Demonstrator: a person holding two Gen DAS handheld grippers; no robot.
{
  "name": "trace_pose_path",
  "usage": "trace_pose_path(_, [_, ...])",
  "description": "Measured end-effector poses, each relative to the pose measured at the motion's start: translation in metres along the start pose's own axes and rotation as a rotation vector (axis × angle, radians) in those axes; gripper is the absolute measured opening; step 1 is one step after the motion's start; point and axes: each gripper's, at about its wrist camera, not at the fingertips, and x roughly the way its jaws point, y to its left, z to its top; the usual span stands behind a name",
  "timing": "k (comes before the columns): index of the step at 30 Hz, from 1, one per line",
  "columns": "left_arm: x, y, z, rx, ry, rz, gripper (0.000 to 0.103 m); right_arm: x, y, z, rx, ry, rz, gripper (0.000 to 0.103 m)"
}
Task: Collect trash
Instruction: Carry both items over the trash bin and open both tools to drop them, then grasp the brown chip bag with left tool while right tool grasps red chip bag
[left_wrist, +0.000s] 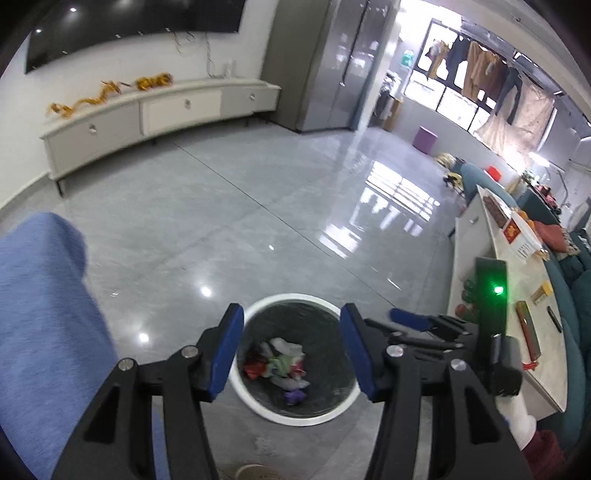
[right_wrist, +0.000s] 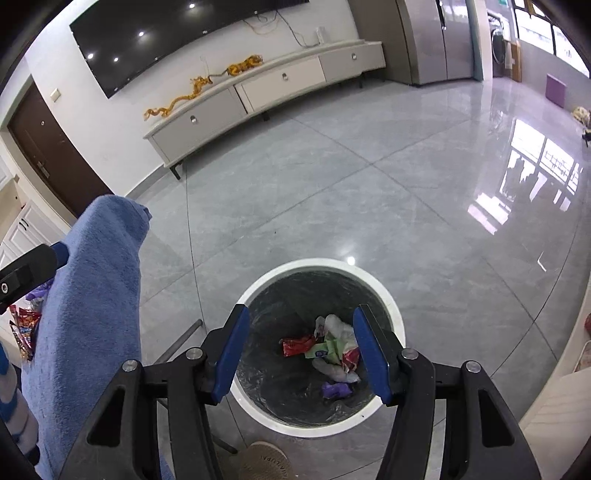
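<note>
Both grippers are hanging over the bin (right_wrist: 388, 295) right now, jaws spread wide and gripping nothing. Readable writing is pretty scarce: the tan slipper (right_wrist: 264, 461) at the bottom edge of the right wrist view is showing embossed letters, but I can't make them out for sure, and the red-and-white box (left_wrist: 517, 236) on the counter (left_wrist: 532, 295) is carrying a gold mark too small to read. The trash (right_wrist: 328, 350) is sitting down inside the bin, so it's showing between the blue pads of the right gripper (right_wrist: 301, 350) but well below them, not touching. Same deal with the left gripper (left_wrist: 291, 352), where the trash (left_wrist: 280, 363) is lying in the gap between the pads, far under them. The pile is looking like crinkly wrappers, red, green, white and one purple, all crumpled. The bin is round with a smooth white rim and a shiny black plastic liner that's wrinkling along the wall. The floor (right_wrist: 369, 203) is glossy grey tile, bouncing back the window light. A blue towel-like cloth (right_wrist: 92, 314) with a nubby texture is hanging along the left side of both views. In the left wrist view the right gripper (left_wrist: 410, 319) is poking in from the right, with a green light (left_wrist: 498, 290) glowing on the black part above it.
</note>
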Motion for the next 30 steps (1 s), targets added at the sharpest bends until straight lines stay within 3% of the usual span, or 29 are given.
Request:
trace_pose_path(10, [-0.105, 0.045, -0.035, -0.043, -0.125, 0.14, 0.052, -0.064, 0.024, -0.003, -0.022, -0.089, 0.0, 0.058])
trace_pose_path(20, [-0.201, 0.089, -0.098, -0.126, -0.229, 0.373, 0.052, -0.112, 0.103, -0.017, -0.128, -0.128, 0.075, 0.058])
trace_pose_path(30, [-0.263, 0.131, -0.149, -0.219, -0.297, 0.453, 0.052, -0.135, 0.198, -0.036, -0.276, -0.128, 0.136, 0.058])
